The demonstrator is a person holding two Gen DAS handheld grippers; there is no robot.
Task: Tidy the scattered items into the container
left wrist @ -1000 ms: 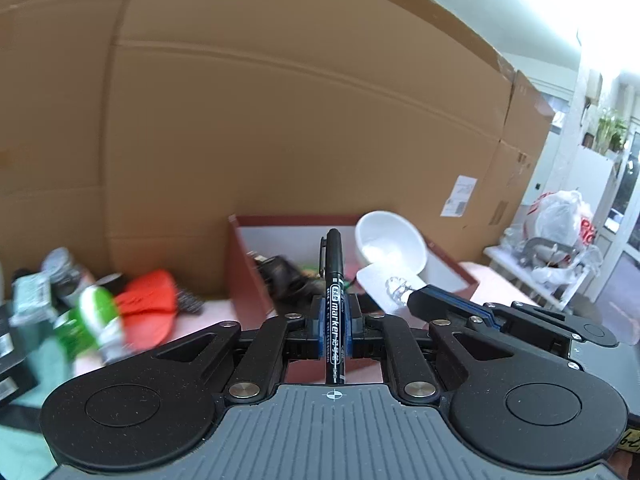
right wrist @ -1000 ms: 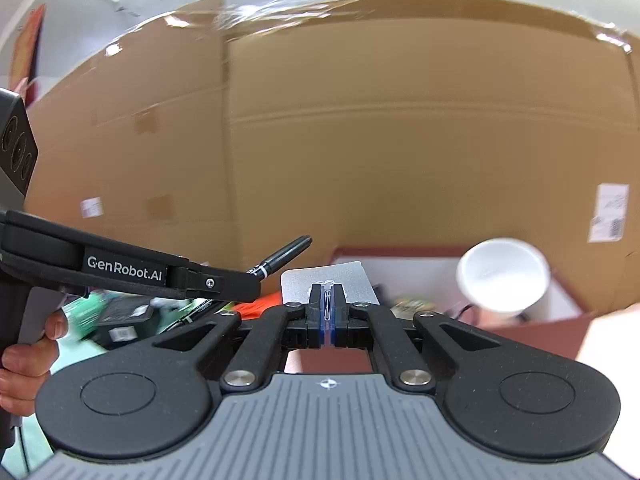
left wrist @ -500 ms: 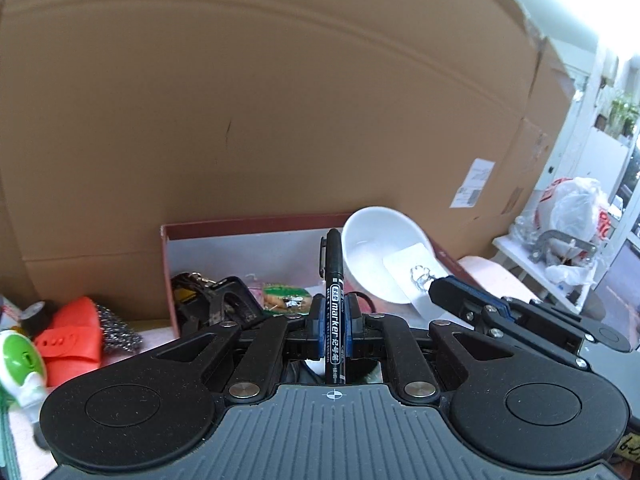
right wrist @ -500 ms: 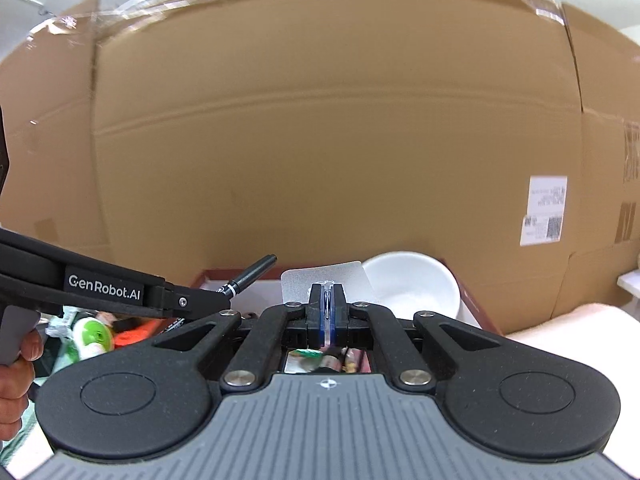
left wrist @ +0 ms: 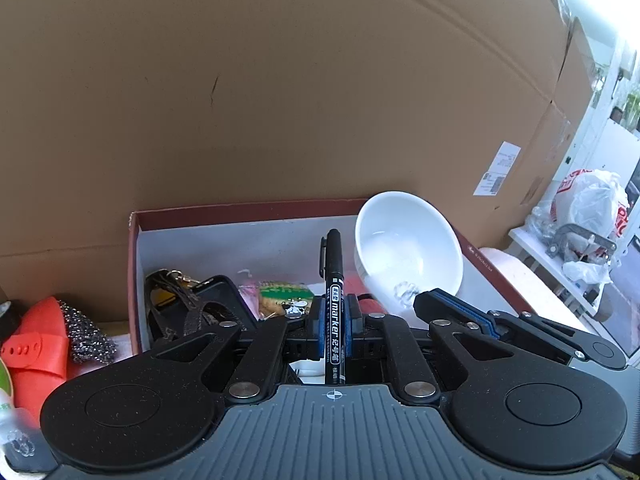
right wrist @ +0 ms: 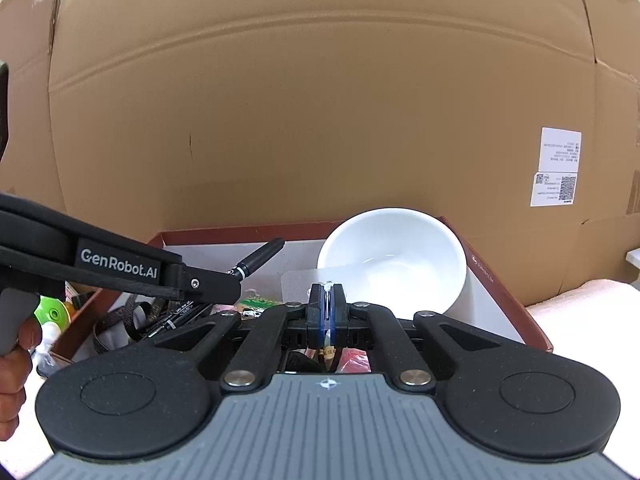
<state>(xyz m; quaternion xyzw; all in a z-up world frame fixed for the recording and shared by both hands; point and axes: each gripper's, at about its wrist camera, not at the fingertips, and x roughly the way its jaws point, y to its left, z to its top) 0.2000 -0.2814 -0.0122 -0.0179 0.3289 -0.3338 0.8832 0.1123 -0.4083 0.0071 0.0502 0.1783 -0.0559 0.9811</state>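
Observation:
My left gripper (left wrist: 334, 314) is shut on a black marker (left wrist: 334, 264), which stands upright between the pads above the red box (left wrist: 240, 210). The box has a white inside, and a white bowl (left wrist: 408, 248) leans at its right end. In the right wrist view my right gripper (right wrist: 327, 304) is shut on a thin, pale flat packet (right wrist: 296, 286), also over the box (right wrist: 512, 312) and in front of the bowl (right wrist: 394, 256). The left gripper (right wrist: 224, 286) reaches in from the left there with the marker (right wrist: 260, 258). From the left wrist, the right gripper (left wrist: 424, 302) shows at right.
A tall cardboard wall (left wrist: 320, 100) stands right behind the box. Inside lie a black case with a strap (left wrist: 188, 308) and a green snack packet (left wrist: 284, 292). Left of the box are an orange-red item (left wrist: 36, 348) and a steel scourer (left wrist: 86, 338). A white plastic bag (left wrist: 592, 208) sits far right.
Both grippers have moved closer to the box and lower, keeping their holds. The box and bowl now fill more of both views, and the clutter on the left has slid toward the edge.

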